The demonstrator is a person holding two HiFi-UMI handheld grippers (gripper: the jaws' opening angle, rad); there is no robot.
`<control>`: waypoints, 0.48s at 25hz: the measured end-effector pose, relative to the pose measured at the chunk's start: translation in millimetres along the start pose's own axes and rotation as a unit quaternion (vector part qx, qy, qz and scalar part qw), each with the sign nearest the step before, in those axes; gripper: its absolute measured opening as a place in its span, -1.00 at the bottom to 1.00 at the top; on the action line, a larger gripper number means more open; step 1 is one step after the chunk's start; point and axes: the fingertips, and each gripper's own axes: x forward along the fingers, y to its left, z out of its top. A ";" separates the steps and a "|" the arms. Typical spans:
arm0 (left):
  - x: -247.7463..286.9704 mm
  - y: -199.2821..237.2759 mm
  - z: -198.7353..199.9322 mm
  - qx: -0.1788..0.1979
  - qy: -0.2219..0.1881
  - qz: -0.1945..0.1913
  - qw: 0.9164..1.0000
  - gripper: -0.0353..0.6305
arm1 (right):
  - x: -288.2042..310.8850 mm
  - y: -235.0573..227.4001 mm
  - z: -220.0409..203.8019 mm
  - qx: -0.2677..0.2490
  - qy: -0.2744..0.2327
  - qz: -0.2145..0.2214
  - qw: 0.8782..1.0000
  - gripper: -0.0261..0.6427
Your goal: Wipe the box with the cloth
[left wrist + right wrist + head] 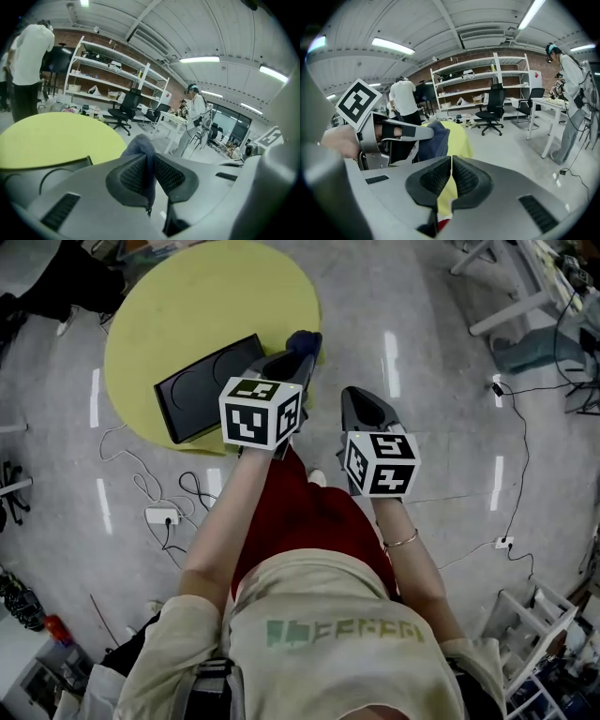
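Ahead, left claw (pixel 151 174) extended, clamped on cloth (pixel 139 146) (near box (pixel 208 385)), right claw (pixel 450 177) alongside, closed empty.

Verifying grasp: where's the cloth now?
The cloth is clamped in the left gripper, upper centre of the head view, at the right edge of the yellow table, beside the black box.

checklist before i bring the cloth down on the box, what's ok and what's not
1. Dark blue cloth clamped in left gripper: ok.
2. Flat black box lying on round yellow table: ok.
3. Box top bare: ok.
4. Cloth over the box: not ok, it is past the box's right corner.
5. Right gripper shut, empty, off the table: ok.
6. Box braced against sliding: cannot tell.
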 end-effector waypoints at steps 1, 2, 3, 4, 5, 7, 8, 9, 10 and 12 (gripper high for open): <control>5.7 12.2 10.0 0.000 -0.001 -0.001 1.000 -0.71 | 11.6 2.3 8.8 0.001 -0.001 -0.002 1.000 -0.81; 11.4 25.3 19.0 0.001 -0.001 -0.001 1.000 -0.71 | 23.7 5.6 16.7 0.001 -0.001 -0.003 1.000 -0.81; 16.7 39.4 26.8 0.001 -0.001 -0.001 1.000 -0.71 | 35.8 9.7 23.1 0.000 0.000 -0.003 1.000 -0.81; 21.6 53.6 33.7 0.002 0.000 0.000 1.000 -0.71 | 47.3 13.8 28.2 0.000 0.002 -0.003 1.000 -0.81; 25.9 66.9 40.0 0.003 0.002 0.003 1.000 -0.71 | 57.2 17.1 32.3 0.000 0.005 -0.003 1.000 -0.81; 32.8 88.7 51.2 0.007 0.005 0.009 1.000 -0.71 | 71.6 20.5 38.5 0.002 0.011 -0.006 1.000 -0.81; 35.8 97.8 56.3 0.007 0.007 0.013 1.000 -0.71 | 77.4 20.7 41.1 0.003 0.014 -0.007 1.000 -0.81; 38.9 106.3 60.5 0.004 0.008 0.015 1.000 -0.71 | 83.2 20.6 43.7 0.005 0.016 -0.009 1.000 -0.81; 42.1 114.4 63.7 0.000 0.011 0.017 1.000 -0.71 | 89.0 20.4 46.2 0.006 0.018 -0.009 1.000 -0.81; 47.5 127.6 65.7 -0.008 0.018 0.019 1.000 -0.71 | 99.7 21.1 49.9 0.007 0.022 -0.009 1.000 -0.81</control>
